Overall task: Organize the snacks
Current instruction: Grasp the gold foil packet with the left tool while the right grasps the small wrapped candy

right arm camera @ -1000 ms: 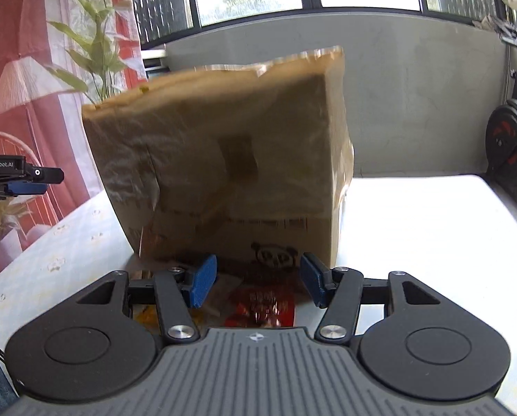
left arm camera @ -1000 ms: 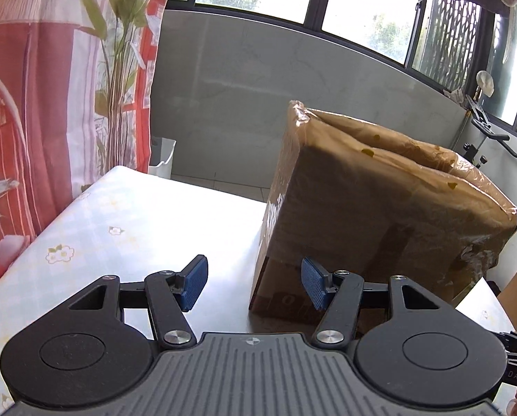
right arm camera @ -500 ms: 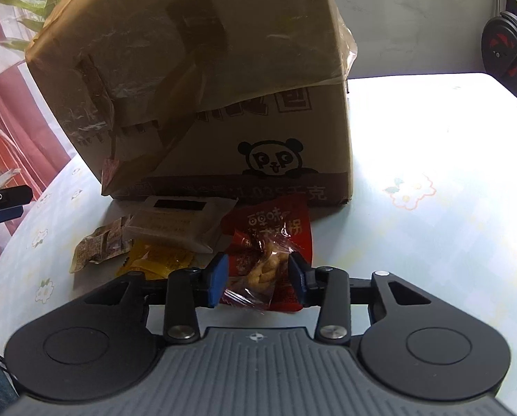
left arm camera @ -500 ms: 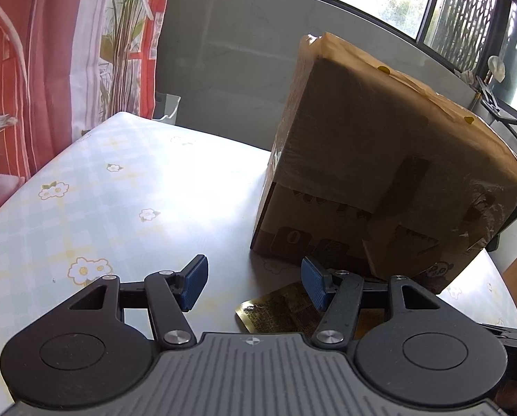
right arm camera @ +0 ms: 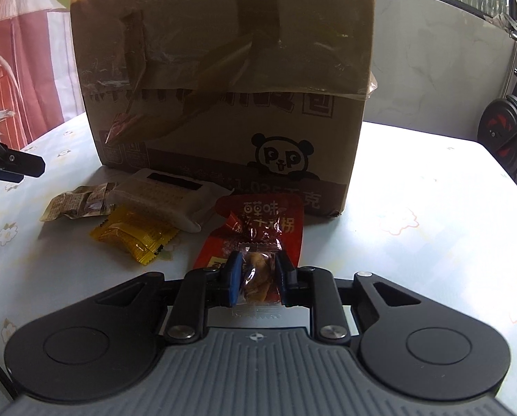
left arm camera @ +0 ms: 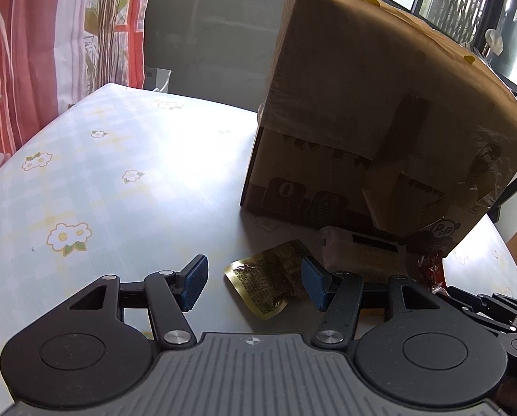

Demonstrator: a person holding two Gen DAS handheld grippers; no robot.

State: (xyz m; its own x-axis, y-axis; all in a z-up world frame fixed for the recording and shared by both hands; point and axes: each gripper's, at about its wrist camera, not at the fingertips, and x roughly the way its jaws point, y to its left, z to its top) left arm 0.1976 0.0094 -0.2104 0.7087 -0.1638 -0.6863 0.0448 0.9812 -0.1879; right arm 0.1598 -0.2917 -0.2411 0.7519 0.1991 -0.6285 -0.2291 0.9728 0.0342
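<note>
Clear-wrapped and showing golden twisted pieces inside, a small snack packet [right arm camera: 256, 274] is pinched between the blue-padded fingers [right arm camera: 233, 279] of the right gripper [right arm camera: 256, 279], just above a red snack pouch [right arm camera: 258, 228] with white lettering that lies flat on the tabletop [right arm camera: 414, 235]. Left of the red pouch sit a yellow crinkle-edged packet [right arm camera: 133, 237], a white wrapped bar [right arm camera: 170, 197] partly overlapping it, and a small brown-and-gold packet [right arm camera: 76, 202] at the far left of the row. All of these lie close against the front of a large brown cardboard box [right arm camera: 224, 79], taped across its face and printed with a panda logo; its flaps look closed, so its contents cannot be seen. In the left wrist view, the left gripper [left arm camera: 253, 282] has its fingers [left arm camera: 192, 282] spread wide with nothing between them, held low over the floral-patterned tabletop, with the gold-edged packet [left arm camera: 267, 280] lying just ahead by the right finger. Behind it the white bar [left arm camera: 362, 254] rests against the box [left arm camera: 379, 121]. Red-and-white striped curtains [left arm camera: 33, 52] hang at the left.
</note>
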